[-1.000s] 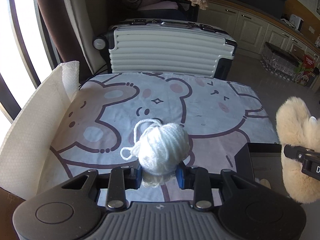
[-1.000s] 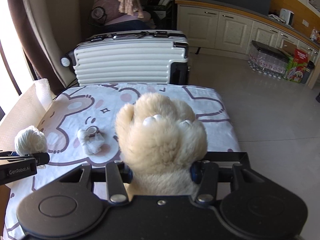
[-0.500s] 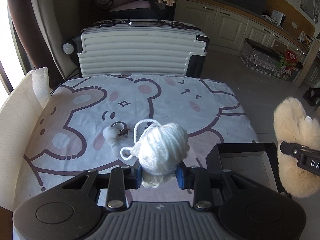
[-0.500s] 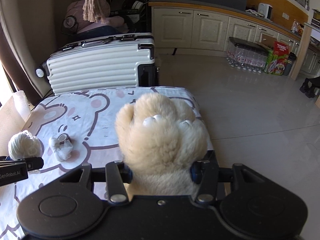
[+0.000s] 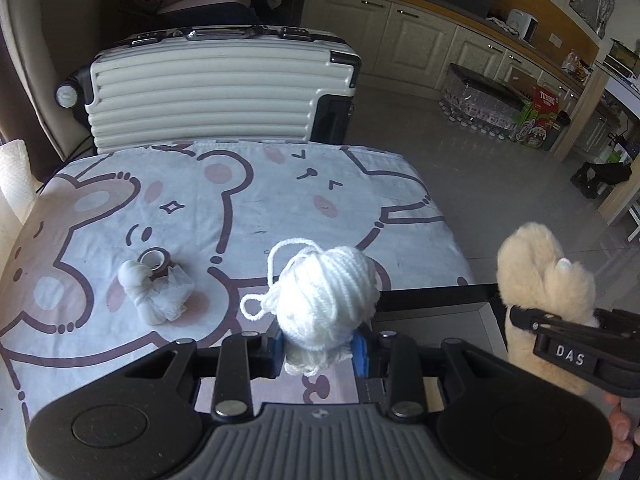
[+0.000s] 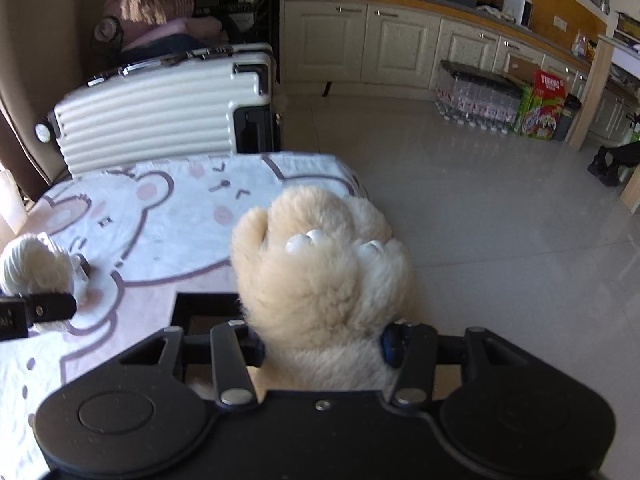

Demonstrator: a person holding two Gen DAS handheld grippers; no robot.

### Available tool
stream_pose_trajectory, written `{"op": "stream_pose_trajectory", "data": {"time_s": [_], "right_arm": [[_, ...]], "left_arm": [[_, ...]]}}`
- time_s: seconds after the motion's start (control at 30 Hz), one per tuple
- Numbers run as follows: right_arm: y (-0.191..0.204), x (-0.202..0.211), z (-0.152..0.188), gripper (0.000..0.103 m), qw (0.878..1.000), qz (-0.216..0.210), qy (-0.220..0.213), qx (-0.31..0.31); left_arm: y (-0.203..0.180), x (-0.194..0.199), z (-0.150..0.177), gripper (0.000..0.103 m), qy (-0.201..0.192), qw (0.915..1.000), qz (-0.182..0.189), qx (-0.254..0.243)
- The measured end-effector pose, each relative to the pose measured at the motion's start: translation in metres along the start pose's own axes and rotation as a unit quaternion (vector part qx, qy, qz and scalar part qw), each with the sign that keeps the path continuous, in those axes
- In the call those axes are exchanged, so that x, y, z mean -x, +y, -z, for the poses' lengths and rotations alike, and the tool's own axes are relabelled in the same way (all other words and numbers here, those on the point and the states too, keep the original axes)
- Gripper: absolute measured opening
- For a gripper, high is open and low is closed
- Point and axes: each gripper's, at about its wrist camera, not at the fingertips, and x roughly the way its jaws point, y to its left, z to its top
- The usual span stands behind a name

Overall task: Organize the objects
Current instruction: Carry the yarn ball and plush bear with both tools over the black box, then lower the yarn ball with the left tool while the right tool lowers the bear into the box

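Note:
My left gripper [image 5: 320,350] is shut on a white yarn ball [image 5: 326,294] and holds it above the near part of the table, at the left edge of a black tray [image 5: 432,304]. My right gripper [image 6: 324,344] is shut on a cream plush paw [image 6: 320,280] and holds it over the black tray [image 6: 200,304]. The paw also shows in the left wrist view [image 5: 544,292], at the right. The yarn ball shows at the left of the right wrist view [image 6: 34,266]. A crumpled white cloth [image 5: 160,298] and a small tape roll [image 5: 156,260] lie on the bear-print tablecloth [image 5: 240,200].
A white ribbed suitcase [image 5: 208,92] stands behind the table's far edge. A white paper roll [image 5: 14,180] stands at the left edge. Right of the table is tiled floor [image 6: 480,220], with cabinets and bottle packs [image 6: 476,100] beyond.
Both grippers have moved to the right with their loads. The tray, cloth and tape roll have come into the left wrist view.

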Motion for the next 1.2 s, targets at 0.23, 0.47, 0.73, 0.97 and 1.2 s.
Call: {"op": "stream_pose_trajectory", "data": {"time_s": [0.23,0.47,0.73,0.97,1.2], "right_arm": [[-0.004,-0.032,0.015,0.05,0.998,-0.027,0.058,0.001],[0.0,-0.057,0.029,0.05,0.993,-0.023,0.116,0.02],[-0.006,-0.074,0.036,0.052,0.99,-0.021,0.141,0.002],[-0.01,-0.084,0.037,0.053,0.987,-0.01,0.16,-0.012],[-0.002,-0.089,0.038,0.062,0.985,-0.017,0.169,0.01]], "left_arm": [[-0.02,-0.022,-0.002,0.034,0.007,0.9994,0.032,-0.008],[-0.039,-0.043,0.0,0.034,0.023,0.9976,0.06,-0.025],[-0.048,-0.068,0.002,0.034,0.048,0.9951,0.082,-0.027],[-0.055,-0.09,0.004,0.034,0.072,0.9944,0.075,-0.021],[-0.055,-0.105,0.006,0.034,0.088,0.9951,0.044,-0.007]]}}
